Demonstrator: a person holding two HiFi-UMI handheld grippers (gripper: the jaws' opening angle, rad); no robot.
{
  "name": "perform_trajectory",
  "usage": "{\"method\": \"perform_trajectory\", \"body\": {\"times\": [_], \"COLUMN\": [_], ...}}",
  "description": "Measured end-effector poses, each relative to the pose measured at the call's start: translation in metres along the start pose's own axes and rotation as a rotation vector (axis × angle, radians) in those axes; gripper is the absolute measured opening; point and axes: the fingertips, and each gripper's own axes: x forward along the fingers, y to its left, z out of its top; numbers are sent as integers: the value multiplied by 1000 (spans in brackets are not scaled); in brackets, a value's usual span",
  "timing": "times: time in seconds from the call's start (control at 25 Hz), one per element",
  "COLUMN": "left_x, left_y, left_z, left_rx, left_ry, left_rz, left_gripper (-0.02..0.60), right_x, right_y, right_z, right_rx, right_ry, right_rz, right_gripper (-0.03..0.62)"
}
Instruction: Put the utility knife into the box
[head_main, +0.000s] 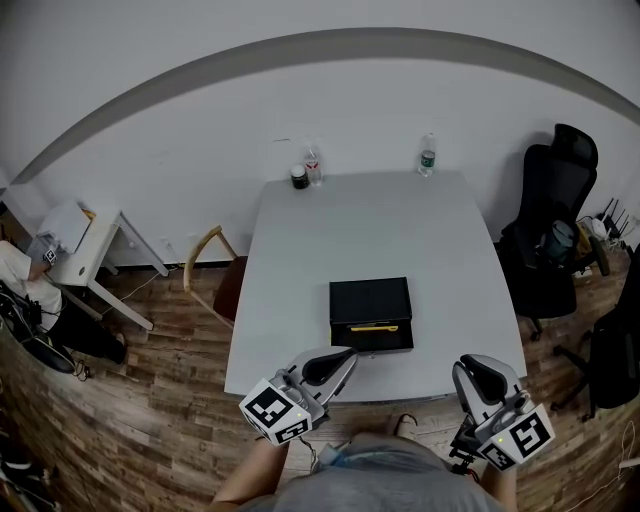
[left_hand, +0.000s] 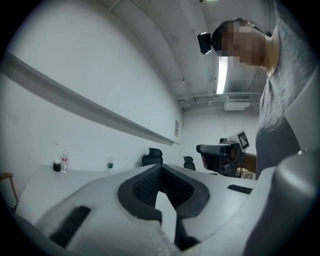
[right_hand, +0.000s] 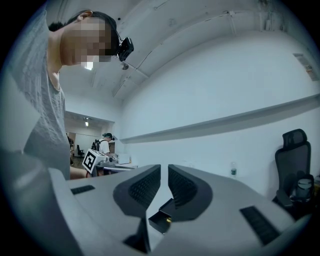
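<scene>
A black box (head_main: 352, 300) lies open on the pale table (head_main: 300, 300) near its front edge. A yellow utility knife (head_main: 374, 327) lies inside it, along the front part. My left gripper (head_main: 334, 365) hovers over the table's front edge, just left of and below the box, shut with nothing in it; in its own view the fingertips (left_hand: 161, 169) meet. My right gripper (head_main: 478, 376) hangs off the front right corner, away from the box. Its jaws (right_hand: 164, 167) show a narrow slit with nothing between them; below them I see the box (right_hand: 159, 220) and a yellow bit of the knife (right_hand: 168, 219).
Two clear bottles (head_main: 313, 165) (head_main: 427, 155) and a dark jar (head_main: 299, 178) stand at the table's far edge. A wooden chair (head_main: 208, 262) is at the left side, a black office chair (head_main: 552, 225) at the right. A small white table (head_main: 85, 250) and a seated person (head_main: 18, 280) are far left.
</scene>
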Motion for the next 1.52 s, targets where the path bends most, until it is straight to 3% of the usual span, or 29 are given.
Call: {"method": "perform_trajectory", "body": {"times": [0.4, 0.64, 0.92, 1.52], "left_x": [-17, -30, -42, -41], "left_y": [-52, -45, -39, -39], "left_z": [44, 54, 49, 42], "left_rx": [21, 32, 18, 12], "left_ry": [-108, -140, -134, -116], "left_rz": [-69, -50, -16, -24], "left_gripper": [17, 17, 17, 17], "right_x": [-3, 4, 6, 13], "right_y": [9, 17, 22, 25], "right_z": [6, 9, 7, 0], "right_rx": [-14, -18, -21, -71], "right_ry": [-4, -11, -8, 23], "right_rz": [18, 29, 37, 38], "right_gripper": [32, 32, 32, 30]}}
